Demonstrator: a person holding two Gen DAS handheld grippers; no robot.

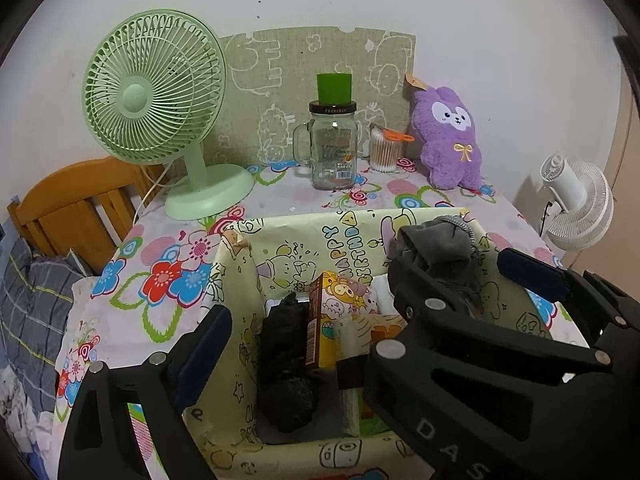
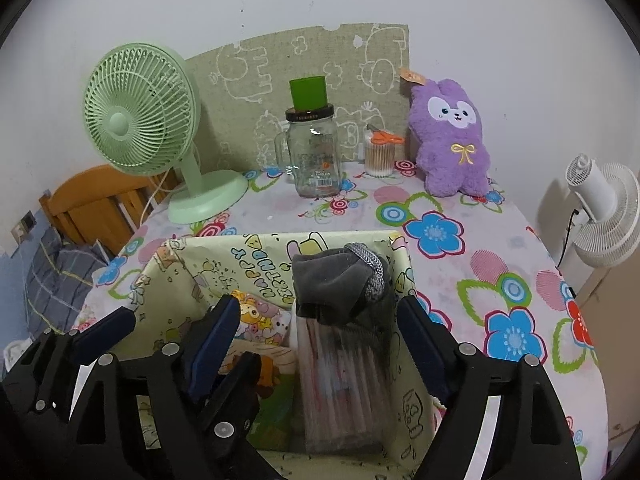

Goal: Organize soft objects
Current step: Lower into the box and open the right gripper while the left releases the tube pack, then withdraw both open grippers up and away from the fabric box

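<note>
Right gripper (image 2: 320, 320), jaws wide, straddles a grey rolled sock (image 2: 340, 284) at frame centre, inside the cartoon-printed paper box (image 2: 176, 280). Left gripper (image 2: 156, 320) also spread wide, at lower left.

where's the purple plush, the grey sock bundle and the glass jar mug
purple plush (image 2: 450, 148), right wrist view, on its belly just below the yellow bow
grey sock bundle (image 2: 336, 280), right wrist view, on the folded grey top
glass jar mug (image 1: 334, 152), left wrist view, on the clear glass body
</note>
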